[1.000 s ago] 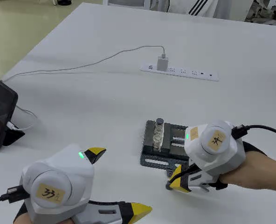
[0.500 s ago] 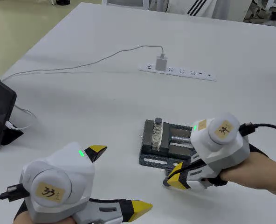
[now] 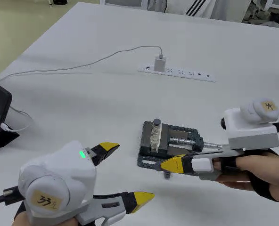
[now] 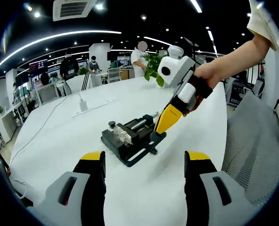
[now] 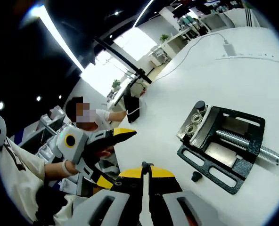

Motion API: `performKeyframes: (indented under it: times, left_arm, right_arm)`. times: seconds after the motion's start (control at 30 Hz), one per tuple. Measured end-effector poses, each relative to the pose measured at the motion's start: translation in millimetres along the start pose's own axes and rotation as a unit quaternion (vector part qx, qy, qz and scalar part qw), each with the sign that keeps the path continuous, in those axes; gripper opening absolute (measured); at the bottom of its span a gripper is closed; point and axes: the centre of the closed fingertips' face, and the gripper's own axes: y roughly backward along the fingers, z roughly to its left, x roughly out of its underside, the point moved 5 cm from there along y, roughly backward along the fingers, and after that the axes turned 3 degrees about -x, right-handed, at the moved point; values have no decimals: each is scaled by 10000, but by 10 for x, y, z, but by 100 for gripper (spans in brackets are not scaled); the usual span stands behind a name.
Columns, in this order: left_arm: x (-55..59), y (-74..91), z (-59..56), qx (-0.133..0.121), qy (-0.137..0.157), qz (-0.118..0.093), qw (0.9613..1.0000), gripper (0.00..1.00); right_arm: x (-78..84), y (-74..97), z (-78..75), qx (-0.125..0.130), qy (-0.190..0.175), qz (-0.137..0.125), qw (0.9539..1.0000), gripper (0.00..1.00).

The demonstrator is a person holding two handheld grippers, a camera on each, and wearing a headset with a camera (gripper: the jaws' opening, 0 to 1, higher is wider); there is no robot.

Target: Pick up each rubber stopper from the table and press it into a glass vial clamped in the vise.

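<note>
At the lower left of the head view the left gripper [image 3: 129, 172] hovers over the white table [image 3: 97, 99], its yellow-tipped jaws spread wide with nothing between them; its own view shows the same open gap [image 4: 145, 160]. Right of it, at centre frame, the black vise [image 3: 177, 147] holds a row of glass vials [image 3: 154, 138] at its left end, and the one farthest up the frame carries a dark stopper. A loose rubber stopper [image 3: 167, 175] lies on the table just below the vise's lower edge, well right of the left gripper and just under the tip of the right gripper [image 3: 165, 164], whose jaws are pressed together on nothing and point left. In the right gripper view the stopper [image 5: 196, 176] lies right of the closed tips [image 5: 146, 170], apart from them, next to the vise [image 5: 233, 155]. Half a second ago the right gripper stood steeply with its tip down at the vise's lower right corner; now it lies flat, its body swung to the right edge of the frame, uncovering the vise screw. The left gripper's jaws are as wide apart as before.
</note>
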Motion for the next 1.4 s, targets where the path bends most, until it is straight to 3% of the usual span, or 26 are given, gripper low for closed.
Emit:
performKeyframes:
  times: [0.13,0.3,0.4,0.47,0.6,0.7,0.77,0.9,1.2,1.4]
  left_arm:
    - [-69,-12,-22,87,-84,-128,9998,54]
    - [-149,-28,-84,314,-122,-290,9990,37]
    - [-187,-36,-116,382,-143,-345,9986,30]
    - [-206,-38,-128,407,-137,-388,9983,29]
    - [-239,-39,-145,452,-137,-456,9978,22]
    - [-261,-37,-147,454,-111,-512,9976,19]
    - [-274,-37,-146,463,-85,-552,9974,16]
    - [-275,-36,-144,491,-47,-561,9972,11]
    - [-251,-32,-164,573,-21,-520,9970,6]
    - [-241,-27,-171,587,0,-514,9970,5]
  right_arm:
    - [-8,0,89,-263,-469,-240,9983,0]
    - [25,-21,230,-714,-1084,-443,9906,0]
    - [37,-23,287,-968,-1621,-550,9805,0]
    - [34,-21,296,-1065,-1786,-627,9761,0]
    - [0,0,314,-1344,-2433,-862,9567,0]
    - [27,6,305,-1360,-2616,-817,9520,0]
    - [36,9,315,-1436,-2786,-836,9459,0]
    - [51,24,285,-1476,-2950,-858,9401,0]
    - [64,46,213,-1521,-2969,-748,9397,0]
    - [70,46,200,-1519,-2888,-699,9427,0]
